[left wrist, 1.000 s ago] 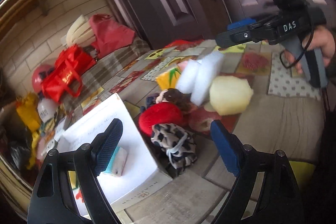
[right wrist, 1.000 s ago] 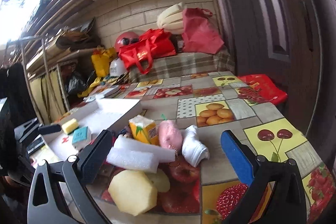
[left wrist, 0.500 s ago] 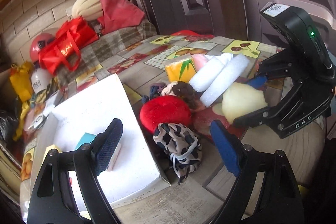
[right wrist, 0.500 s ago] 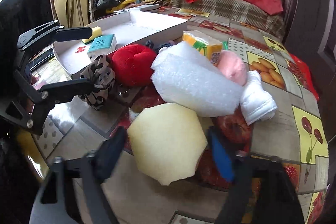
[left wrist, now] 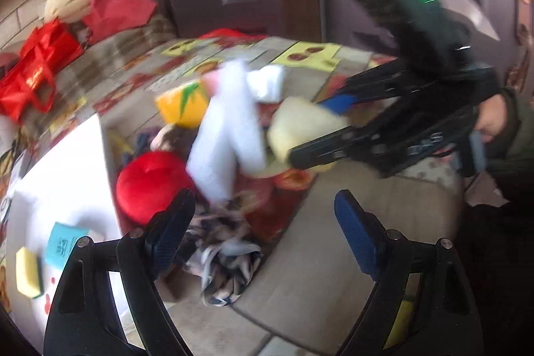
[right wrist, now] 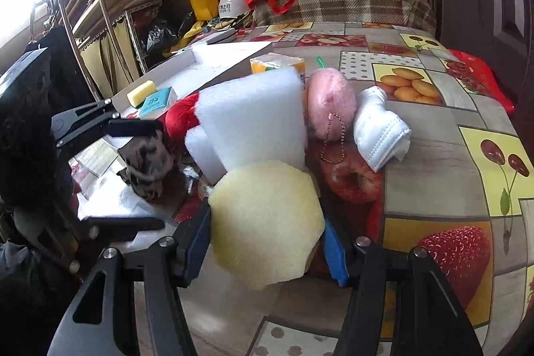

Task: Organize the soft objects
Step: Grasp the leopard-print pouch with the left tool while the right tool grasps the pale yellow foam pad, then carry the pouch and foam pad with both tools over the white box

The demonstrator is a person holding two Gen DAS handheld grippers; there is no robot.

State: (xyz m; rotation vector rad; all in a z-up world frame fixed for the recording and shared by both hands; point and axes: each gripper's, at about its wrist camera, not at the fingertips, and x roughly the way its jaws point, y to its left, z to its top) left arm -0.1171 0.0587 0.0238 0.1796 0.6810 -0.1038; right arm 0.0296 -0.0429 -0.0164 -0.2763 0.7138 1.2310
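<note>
I saw a pale yellow porous foam sponge (right wrist: 267,224), a matt white fibrous foam block (right wrist: 253,115), a fuzzy pink plush (right wrist: 330,100), and glossy fruit-print oilcloth on the surface (right wrist: 444,152).

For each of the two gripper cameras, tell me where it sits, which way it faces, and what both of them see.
Left wrist: on the left gripper, jaws open, tilted down at the table's pile; right gripper and a hand show.
Right wrist: on the right gripper, facing the brick wall, pads pressing the pale yellow sponge; left gripper shows.
Shared: the sponge, white foam block, red cushion, white tray.
</note>
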